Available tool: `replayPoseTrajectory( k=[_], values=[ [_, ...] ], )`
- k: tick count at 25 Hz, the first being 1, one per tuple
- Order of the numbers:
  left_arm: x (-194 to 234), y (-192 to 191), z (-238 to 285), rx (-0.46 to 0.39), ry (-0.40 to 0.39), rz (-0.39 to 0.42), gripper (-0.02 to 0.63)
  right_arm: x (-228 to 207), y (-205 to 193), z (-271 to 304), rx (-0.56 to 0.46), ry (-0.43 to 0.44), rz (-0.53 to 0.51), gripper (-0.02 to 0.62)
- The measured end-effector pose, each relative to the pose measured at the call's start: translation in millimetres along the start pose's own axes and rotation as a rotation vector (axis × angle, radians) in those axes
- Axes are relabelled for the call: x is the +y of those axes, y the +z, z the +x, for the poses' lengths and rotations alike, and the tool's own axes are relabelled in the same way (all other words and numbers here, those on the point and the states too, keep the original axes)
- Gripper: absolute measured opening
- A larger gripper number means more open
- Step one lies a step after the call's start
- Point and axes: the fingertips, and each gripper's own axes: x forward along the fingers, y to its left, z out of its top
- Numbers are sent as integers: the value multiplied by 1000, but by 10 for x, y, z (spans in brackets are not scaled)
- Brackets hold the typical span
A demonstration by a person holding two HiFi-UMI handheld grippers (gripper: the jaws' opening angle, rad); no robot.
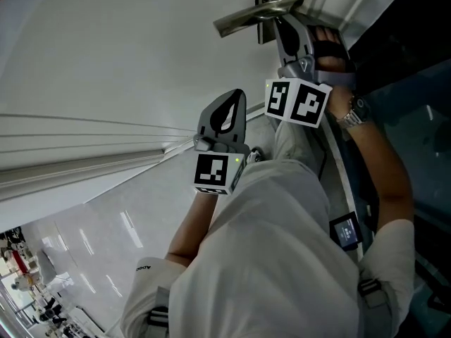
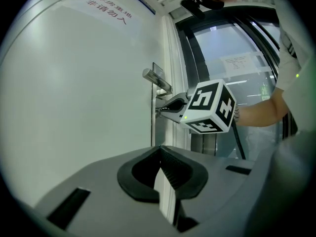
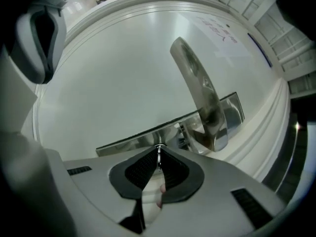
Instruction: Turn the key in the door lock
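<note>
The metal door handle [image 1: 255,14] juts from the white door [image 1: 120,55] at the top of the head view. Just below it, my right gripper [image 1: 280,25] points level at the lock plate [image 3: 143,141], shut on the thin metal key [image 3: 158,154], which stands edge-on between its pads. The handle [image 3: 200,90] curves above and right of the key. My left gripper [image 1: 237,94] hangs lower and to the left, apart from the door hardware, shut with nothing between its pads. In the left gripper view the right gripper [image 2: 161,109] meets the door under the handle [image 2: 157,80].
The door frame and a dark glass panel [image 2: 232,53] run along the right of the door. The person's body and light clothing [image 1: 275,259] fill the lower middle of the head view. Glossy floor tiles [image 1: 91,245] show at the lower left.
</note>
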Motion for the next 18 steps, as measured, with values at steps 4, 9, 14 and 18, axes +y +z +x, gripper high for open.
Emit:
replayPoseTrajectory(
  k=[4, 9, 14, 18],
  values=[
    [-64, -4, -24, -4, -7, -6, 8, -32, -6, -5, 18, 18, 216, 28],
    [-88, -38, -41, 2, -3, -10, 8, -63, -40, 11, 25, 30, 430, 13],
    [-120, -80, -73, 15, -1, -11, 8, -88, -45, 14, 60, 40, 539, 12],
    [-133, -111, -103, 11, 1, -23, 8, -91, -53, 12, 60, 35, 582, 12]
  ],
)
